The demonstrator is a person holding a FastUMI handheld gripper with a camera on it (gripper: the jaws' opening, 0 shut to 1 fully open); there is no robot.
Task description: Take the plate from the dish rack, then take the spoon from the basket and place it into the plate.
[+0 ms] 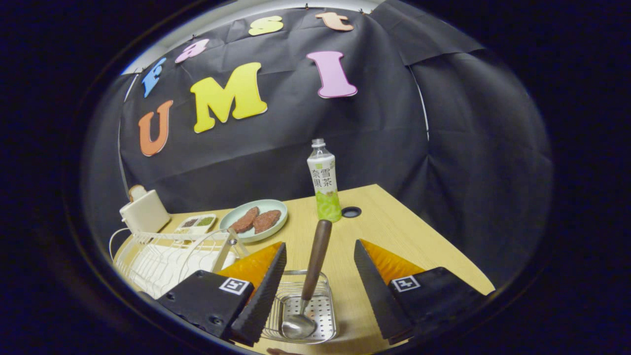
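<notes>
Tool [319,291] released, fingers spread to either side of the wooden-handled spoon [309,281], which leans in the small wire basket [323,308] between them. Green plate [256,219] sits on the desk [394,236] beyond, already carrying two brown patties, beside the dish rack [157,256].

Risks, as judged: closing on the slanted handle could tip the spoon or drag the light basket; the upright bottle [324,180] stands near the carry path.

Bottle label bears printed characters, too small to confirm.
</notes>
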